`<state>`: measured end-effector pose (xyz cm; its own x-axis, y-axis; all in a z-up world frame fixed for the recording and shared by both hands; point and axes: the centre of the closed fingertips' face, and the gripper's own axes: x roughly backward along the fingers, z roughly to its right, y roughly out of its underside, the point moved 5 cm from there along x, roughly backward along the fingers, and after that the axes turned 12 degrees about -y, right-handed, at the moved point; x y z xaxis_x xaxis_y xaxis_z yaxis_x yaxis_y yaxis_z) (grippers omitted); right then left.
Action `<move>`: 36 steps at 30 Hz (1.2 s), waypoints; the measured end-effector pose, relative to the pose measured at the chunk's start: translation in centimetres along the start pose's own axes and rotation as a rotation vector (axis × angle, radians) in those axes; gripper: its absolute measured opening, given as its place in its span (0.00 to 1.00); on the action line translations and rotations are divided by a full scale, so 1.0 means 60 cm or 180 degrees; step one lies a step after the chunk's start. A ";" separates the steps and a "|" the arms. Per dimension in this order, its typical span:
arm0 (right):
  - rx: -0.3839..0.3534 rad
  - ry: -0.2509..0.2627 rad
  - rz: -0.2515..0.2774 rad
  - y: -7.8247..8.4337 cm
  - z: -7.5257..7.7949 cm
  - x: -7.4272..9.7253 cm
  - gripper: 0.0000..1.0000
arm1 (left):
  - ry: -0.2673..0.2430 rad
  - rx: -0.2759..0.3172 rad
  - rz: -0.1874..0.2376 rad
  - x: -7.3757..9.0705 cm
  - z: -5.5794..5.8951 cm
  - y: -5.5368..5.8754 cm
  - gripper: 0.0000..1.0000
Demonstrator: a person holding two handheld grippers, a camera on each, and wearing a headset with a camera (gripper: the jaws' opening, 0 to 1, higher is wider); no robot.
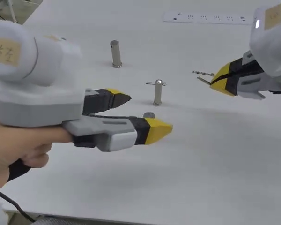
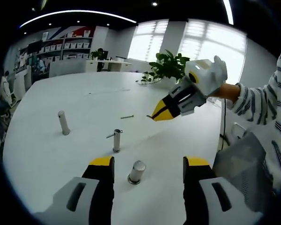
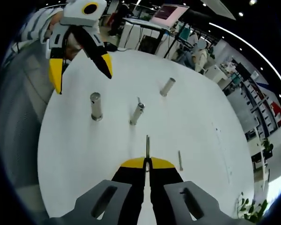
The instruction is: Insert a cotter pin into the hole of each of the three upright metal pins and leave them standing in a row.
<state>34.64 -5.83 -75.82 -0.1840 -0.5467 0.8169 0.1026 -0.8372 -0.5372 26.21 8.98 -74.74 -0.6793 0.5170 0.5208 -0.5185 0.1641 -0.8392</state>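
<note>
Danger lies in the thin cotter pin [image 3: 147,145], which the right gripper [image 3: 148,160] clamps shut at its end: it can twist, miss the small hole, or push a pin over. The left gripper [image 2: 149,162] hovers with jaws wide beside the nearest pin [image 2: 136,172] and does not brace it. The middle pin [image 1: 158,95] carries a second cotter [image 1: 155,84]. The far pin [image 1: 115,54] stands bare on the desk [image 1: 201,154].

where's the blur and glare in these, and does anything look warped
Head view: the left gripper is soft near the lens, the middle metal pin sharper. Left gripper view: windows blown out, table edge bowed by the fisheye. Right gripper view: same bowing, cotter pin crisp.
</note>
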 end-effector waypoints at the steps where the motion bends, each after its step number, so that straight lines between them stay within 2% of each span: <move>1: 0.0021 0.0049 0.0062 -0.005 -0.004 0.003 0.03 | 0.0017 0.0030 -0.0003 -0.002 0.000 -0.003 0.56; 8: 0.0100 0.0122 0.0129 -0.021 -0.034 0.014 0.03 | 0.0070 -0.0011 -0.0060 -0.016 0.003 -0.014 0.53; 11: 0.0218 0.0229 0.0076 -0.024 -0.043 0.014 0.03 | 0.0092 -0.0022 -0.0058 -0.022 0.006 -0.019 0.52; 17: 0.0284 0.0249 0.0104 -0.033 -0.073 0.012 0.03 | 0.0200 -0.0040 -0.0046 -0.037 0.021 -0.031 0.45; 23: 0.0306 0.0228 0.0123 -0.040 -0.094 0.009 0.03 | 0.0334 -0.0041 -0.0121 -0.050 0.034 -0.033 0.36; 27: 0.0300 0.0230 0.0133 -0.042 -0.100 0.011 0.03 | 0.0318 0.0027 -0.0169 -0.057 0.034 -0.031 0.33; 33: 0.0309 0.0314 0.0158 -0.045 -0.106 0.017 0.03 | 0.0409 0.0112 -0.0222 -0.056 0.040 -0.027 0.22; 36: 0.0325 0.0318 0.0180 -0.047 -0.109 0.018 0.03 | 0.0451 0.0184 -0.0203 -0.056 0.043 -0.028 0.19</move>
<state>27.75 -3.94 -74.80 -0.2709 -0.5930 0.7583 0.2134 -0.8051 -0.5534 28.02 4.78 -74.67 -0.5661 0.6210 0.5421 -0.5900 0.1540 -0.7926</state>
